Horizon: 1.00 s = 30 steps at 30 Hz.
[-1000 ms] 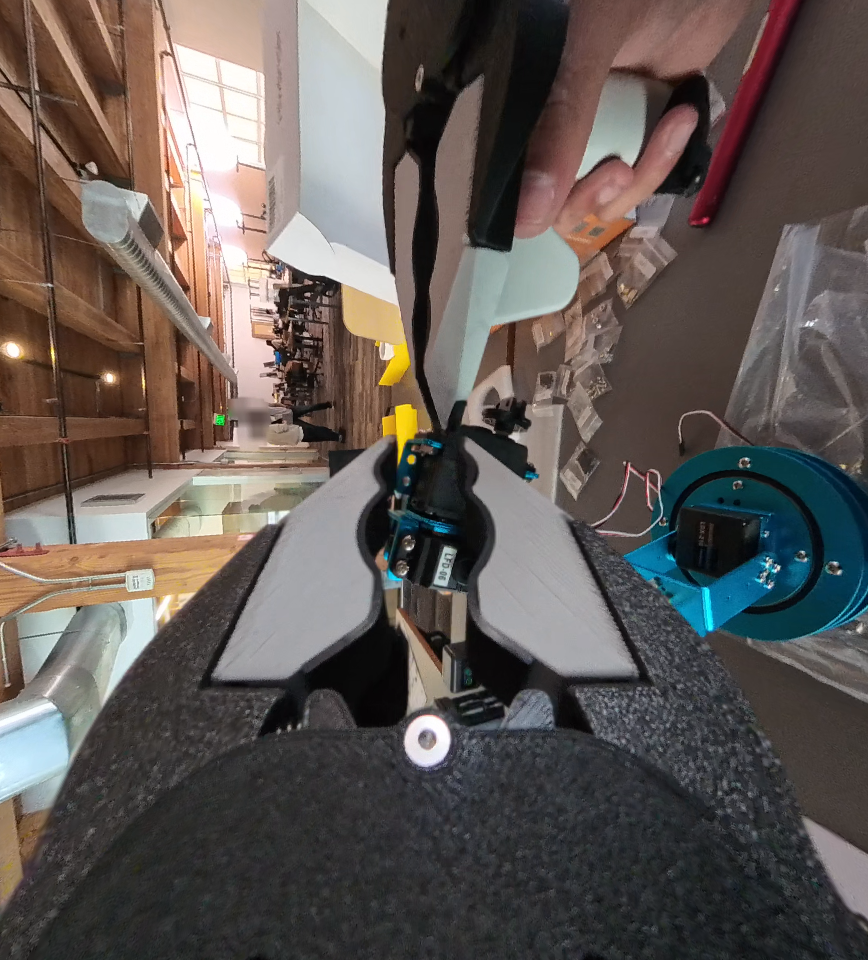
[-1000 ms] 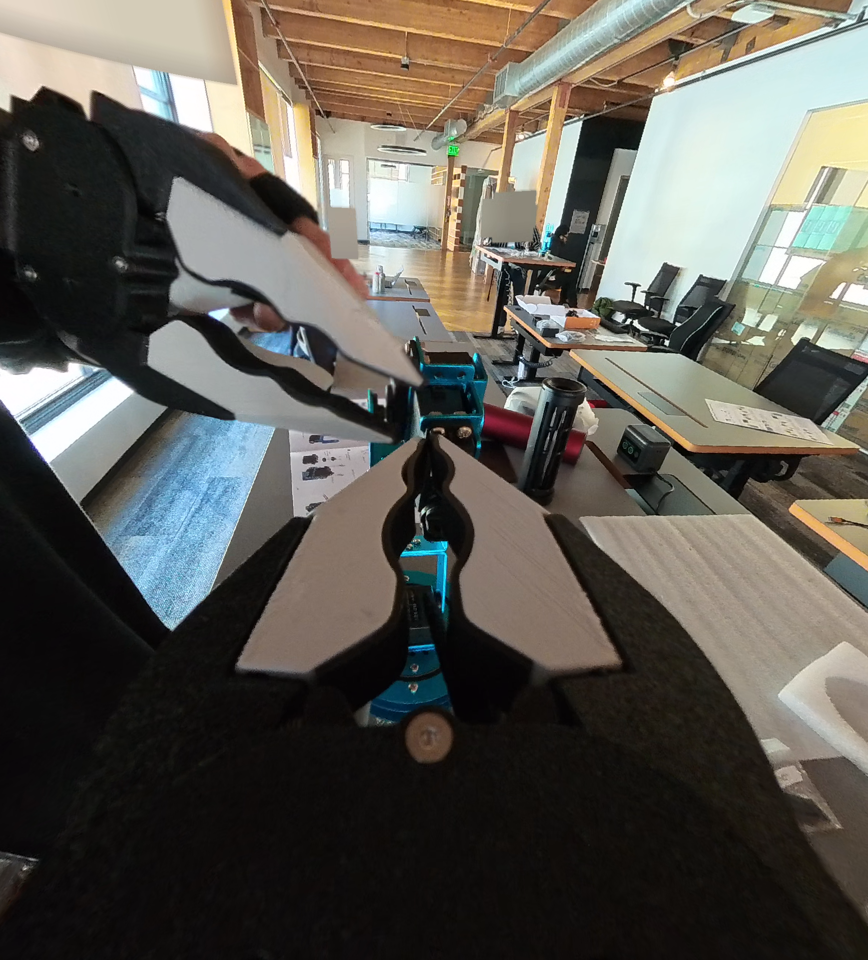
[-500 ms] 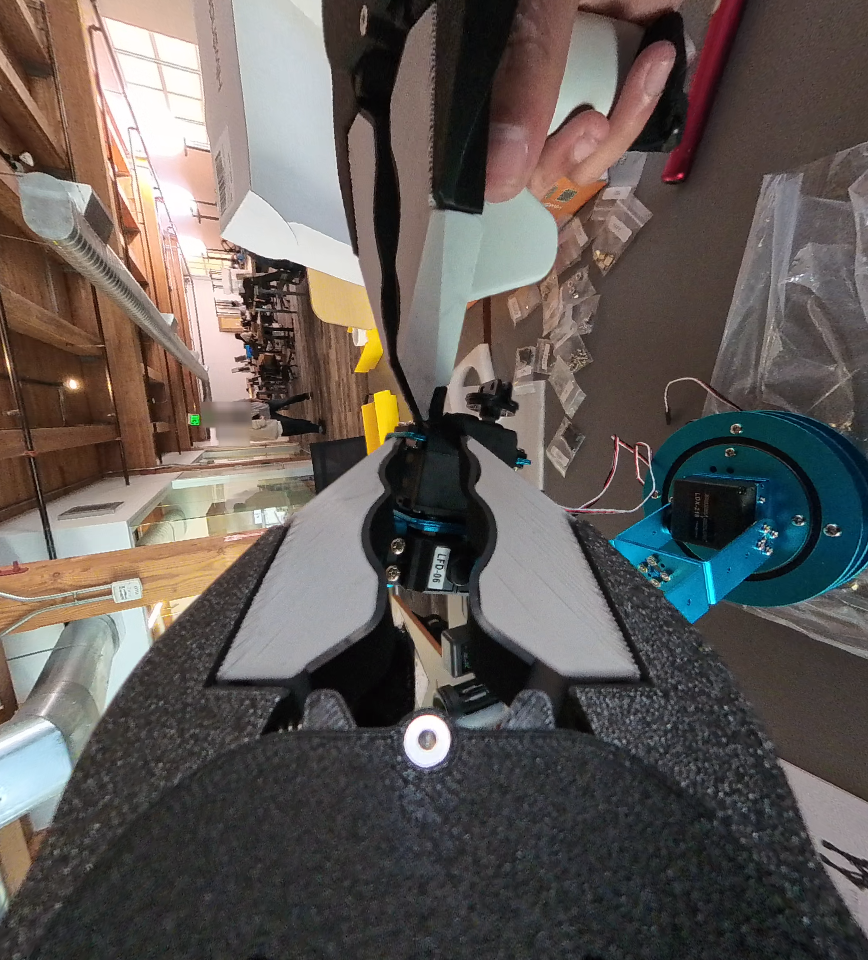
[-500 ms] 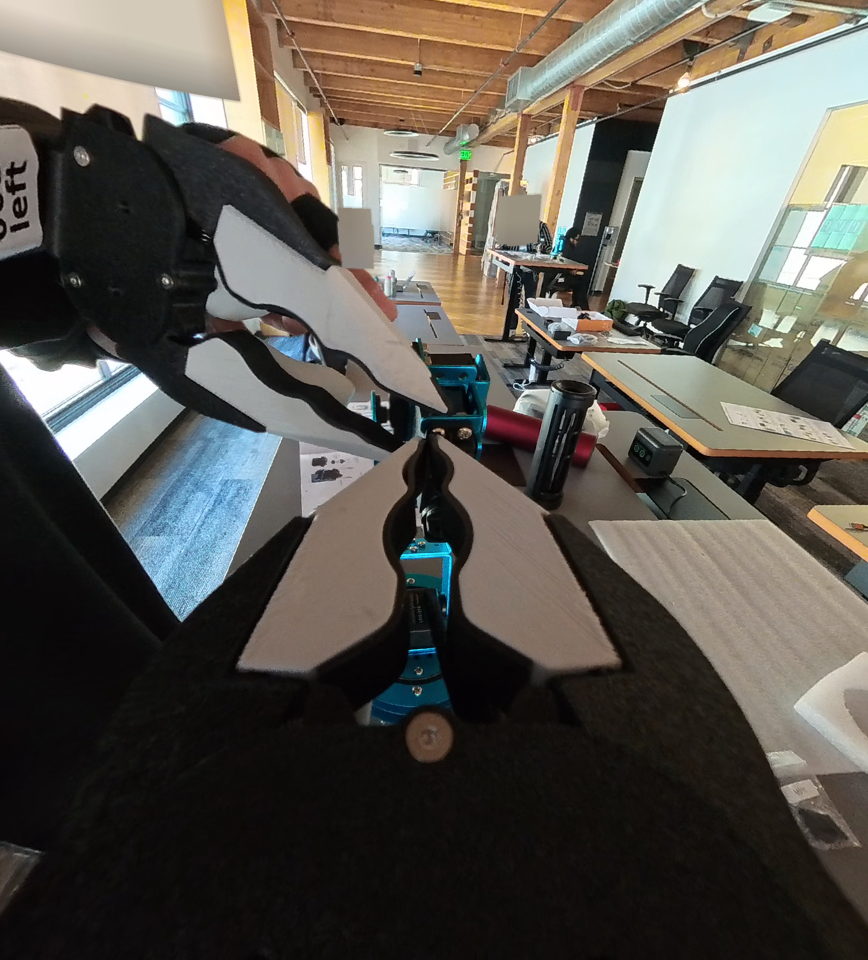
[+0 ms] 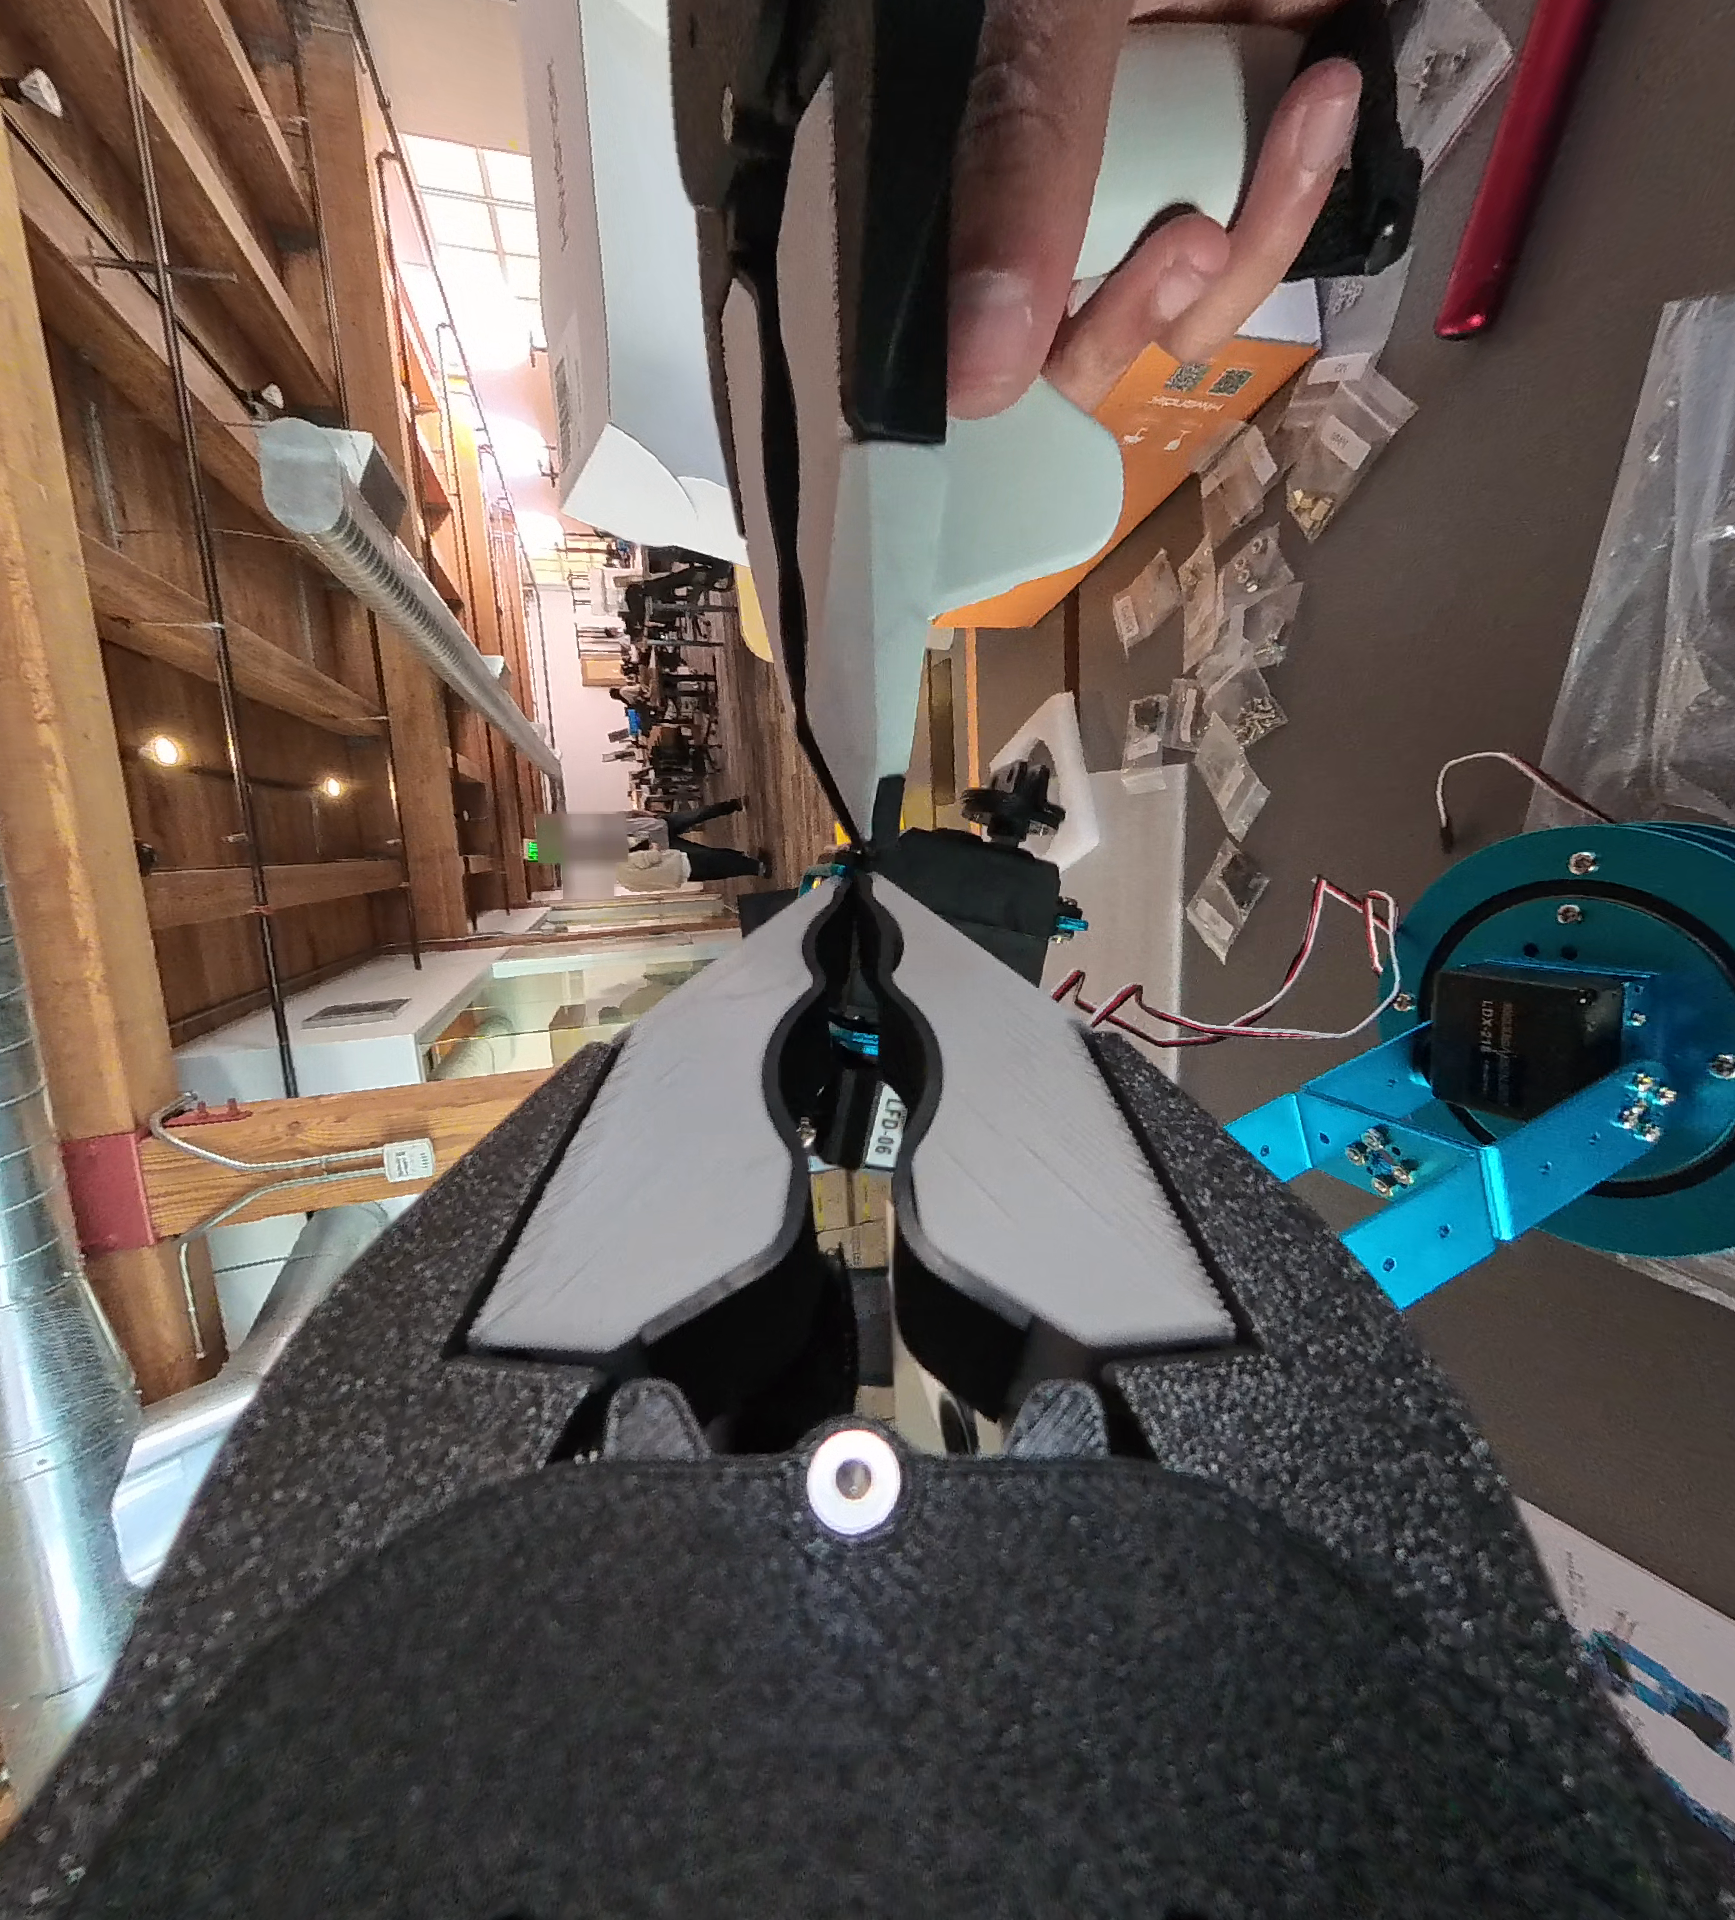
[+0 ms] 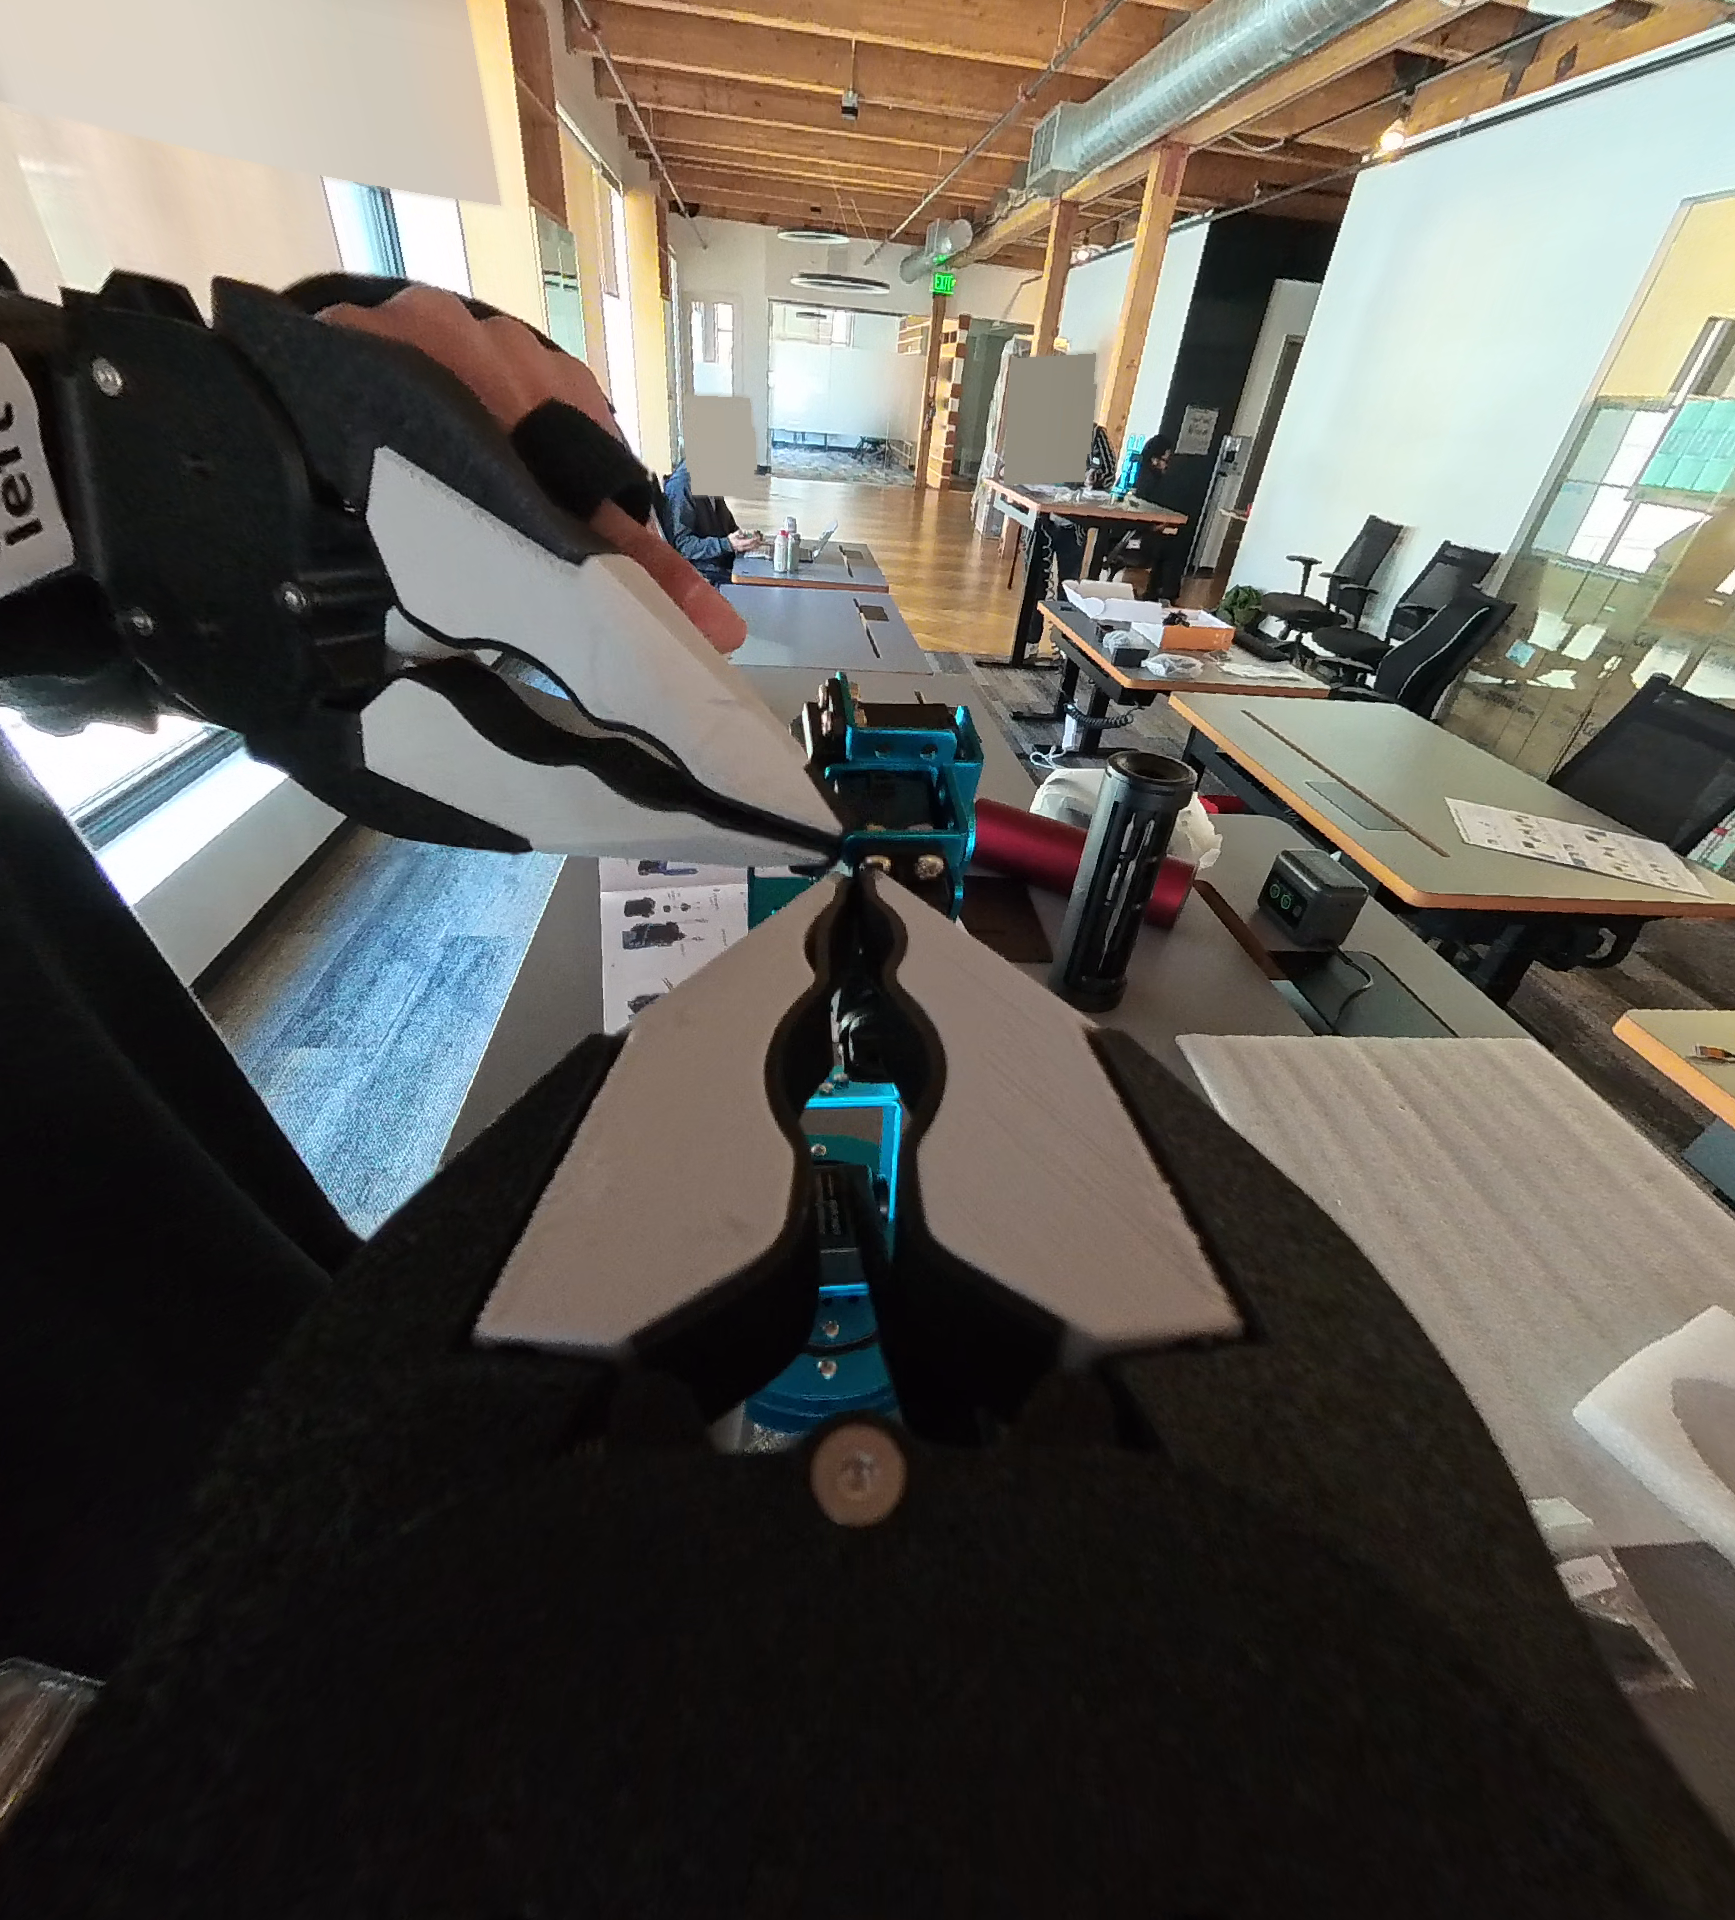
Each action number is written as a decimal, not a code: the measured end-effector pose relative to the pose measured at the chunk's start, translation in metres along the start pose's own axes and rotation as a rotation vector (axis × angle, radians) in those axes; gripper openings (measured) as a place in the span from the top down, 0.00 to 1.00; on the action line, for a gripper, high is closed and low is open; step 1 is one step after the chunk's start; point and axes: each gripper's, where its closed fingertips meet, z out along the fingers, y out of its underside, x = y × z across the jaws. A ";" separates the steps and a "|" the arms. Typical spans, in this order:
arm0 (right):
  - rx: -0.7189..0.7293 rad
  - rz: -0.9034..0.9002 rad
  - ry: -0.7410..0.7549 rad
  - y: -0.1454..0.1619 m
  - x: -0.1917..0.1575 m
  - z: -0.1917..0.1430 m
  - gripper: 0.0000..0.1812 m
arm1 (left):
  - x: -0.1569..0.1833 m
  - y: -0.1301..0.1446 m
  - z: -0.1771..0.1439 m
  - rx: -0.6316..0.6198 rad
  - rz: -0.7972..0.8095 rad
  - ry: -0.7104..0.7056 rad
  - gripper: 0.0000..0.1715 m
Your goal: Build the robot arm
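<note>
Closely matched, the left gripper (image 5: 858,883) and the right gripper (image 6: 858,883) are both seen with fingertips drawn together, no gap being left at the tips. Whether anything small is pinched between them cannot be told.

The two tip pairs are brought almost to one spot, at the lower near corner of a blue bracket (image 6: 894,790). In the right wrist view the left gripper is seen to come in from the left and slightly above, and the right gripper from below and in front. Neither is clearly nearer; both are touching or just beside the bracket.

A black servo (image 5: 967,883) is carried in the bracket, which lies just beyond both tip pairs. Its blue column is glimpsed through the right gripper's gap and is stood upright, so the long axis runs up from the bench (image 5: 1569,1455).

Farther out, a blue disc (image 5: 1611,1049) with red and white wires (image 5: 1258,1018) is laid well apart on the bench. Bags (image 5: 1216,665) of small parts, a red tube (image 6: 1039,862), a black cylinder (image 6: 1123,873) and a foam sheet (image 6: 1465,1195) are also seen.
</note>
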 end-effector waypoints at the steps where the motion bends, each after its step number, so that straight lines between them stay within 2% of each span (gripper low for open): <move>1: 0.004 0.001 -0.001 0.000 -0.001 0.000 1.00 | 0.001 0.000 -0.001 0.003 -0.006 0.008 1.00; 2: 0.010 0.006 -0.003 0.000 -0.001 0.000 1.00 | 0.001 0.000 -0.002 0.010 -0.013 0.018 1.00; 5: 0.017 0.010 0.006 -0.001 -0.001 -0.002 1.00 | -0.001 0.002 0.000 0.003 -0.037 0.044 0.84; 6: 0.021 0.010 0.012 -0.001 0.000 -0.003 1.00 | -0.001 0.004 0.001 -0.003 -0.029 0.048 0.84; 10: 0.028 0.019 0.012 -0.003 0.002 -0.002 1.00 | 0.006 0.003 0.006 0.000 0.001 0.094 0.88; 19: 0.046 0.109 -0.039 -0.001 0.003 -0.001 1.00 | 0.006 0.003 0.009 -0.013 -0.025 0.082 0.89; 27: 0.042 0.096 -0.043 0.004 0.004 0.003 1.00 | 0.008 0.006 0.009 -0.031 -0.015 0.064 0.91; 30: 0.053 0.101 -0.049 0.005 0.004 0.000 1.00 | 0.004 0.002 0.007 -0.010 -0.006 0.040 1.00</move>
